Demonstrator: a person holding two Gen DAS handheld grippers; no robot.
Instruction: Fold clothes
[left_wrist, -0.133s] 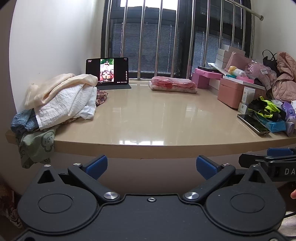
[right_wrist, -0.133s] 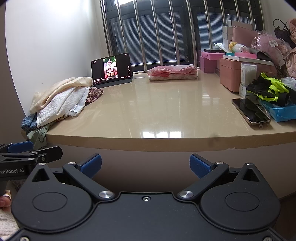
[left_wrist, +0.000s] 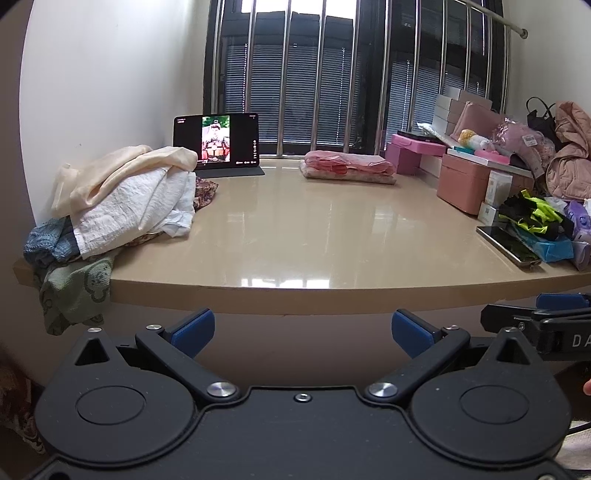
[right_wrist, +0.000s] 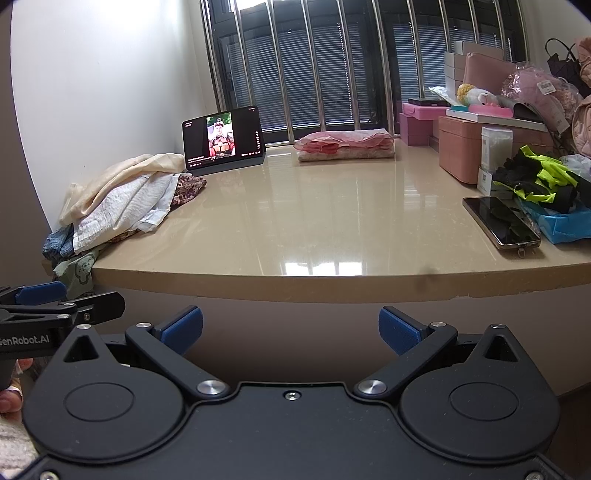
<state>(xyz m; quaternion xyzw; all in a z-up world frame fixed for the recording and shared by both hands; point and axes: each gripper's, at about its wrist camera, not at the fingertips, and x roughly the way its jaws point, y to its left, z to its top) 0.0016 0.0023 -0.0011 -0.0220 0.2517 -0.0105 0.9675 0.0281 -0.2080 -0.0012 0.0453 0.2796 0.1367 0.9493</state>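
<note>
the left gripper, black with blue finger pads, is held in front of the edge of the glossy beige table, below its top. its fingers are spread wide and hold nothing. the right gripper is beside it at the same height, also wide open and empty.

the loose pile of unfolded clothes, cream and white cloth on top with blue knit and green patterned pieces below, lies at the left end of the table, and part of it hangs over the edge. a folded pink garment lies far back near the barred window. a dark tablet with a lit screen stands behind the pile. a black phone lies on the right side.
</note>
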